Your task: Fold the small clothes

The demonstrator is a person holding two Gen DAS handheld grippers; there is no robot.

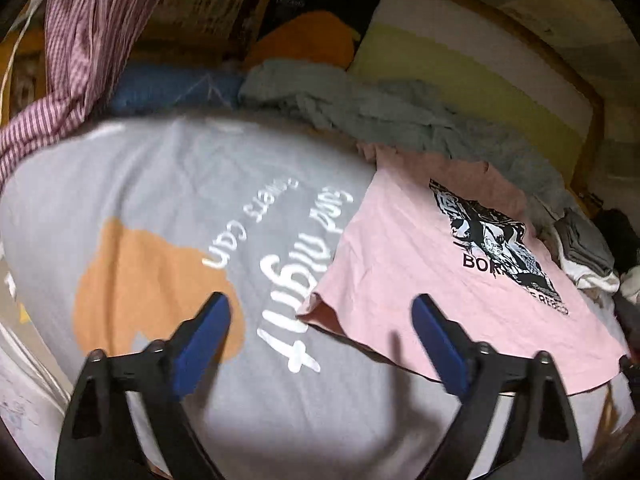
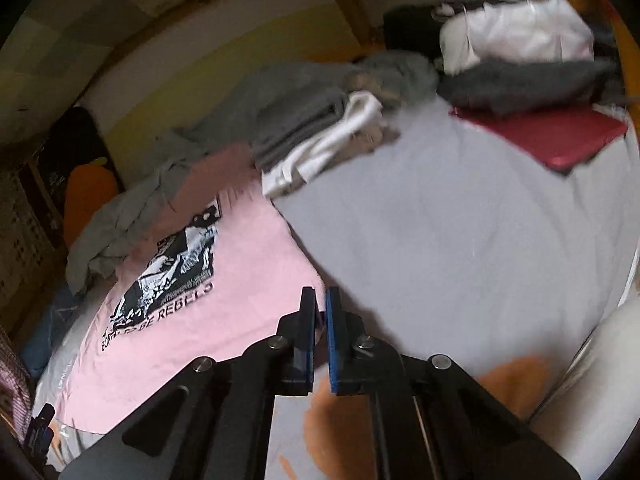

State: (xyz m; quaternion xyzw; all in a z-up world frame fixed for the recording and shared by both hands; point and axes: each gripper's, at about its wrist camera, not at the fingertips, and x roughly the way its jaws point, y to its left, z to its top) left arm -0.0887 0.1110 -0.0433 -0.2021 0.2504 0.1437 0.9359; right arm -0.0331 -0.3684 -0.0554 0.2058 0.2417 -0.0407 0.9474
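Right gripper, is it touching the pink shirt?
Touching. The right wrist view shows the right gripper shut on the pink shirt's corner edge.

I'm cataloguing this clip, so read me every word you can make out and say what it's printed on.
"BORN TO BE REBELS": pink T-shirt, under its black-and-white picture; middle words partly blurred.
"night": grey bedsheet, large white letters, upside down in the left view.
"can": same bedsheet, smaller white letters.
Other white words on the bedsheet: too blurred to read.

Dim indoor light, motion blur throughout, fisheye bending and dark vignetted corners.
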